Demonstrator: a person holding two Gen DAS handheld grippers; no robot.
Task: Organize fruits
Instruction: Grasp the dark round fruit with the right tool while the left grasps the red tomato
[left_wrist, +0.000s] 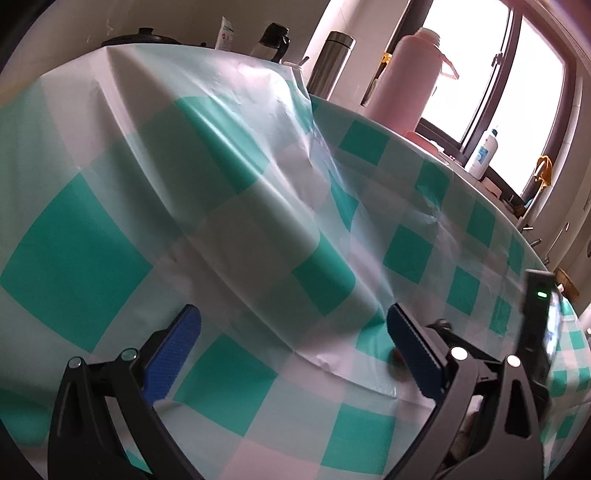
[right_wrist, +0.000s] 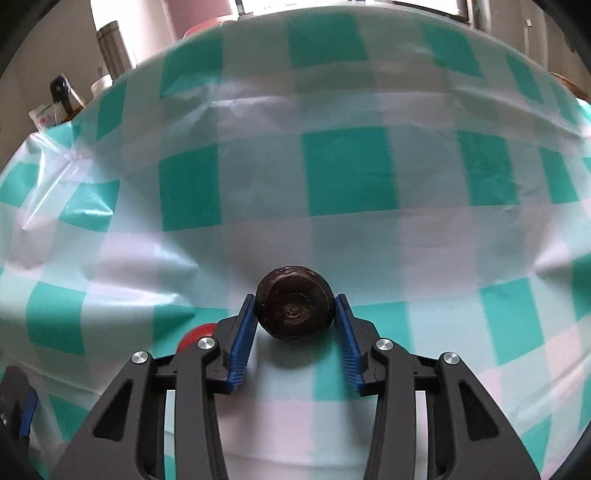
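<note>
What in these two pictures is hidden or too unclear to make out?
- Red round thing, right wrist view: mostly hidden behind a finger of the right tongs; its kind is unclear.
- Dark round fruit, same view: which fruit it is cannot be told.
- Whatever bulges the checked tablecloth, left wrist view: covered.
- White bottle label, left wrist view: too small to read.

I work in a home kitchen: a green-checked plastic tablecloth (left_wrist: 236, 206) covers my table, and along its far edge stand a pink thermos (left_wrist: 402, 70), a steel flask (left_wrist: 330, 62) and a black pot lid (left_wrist: 142, 37), by a window (left_wrist: 491, 66).
</note>
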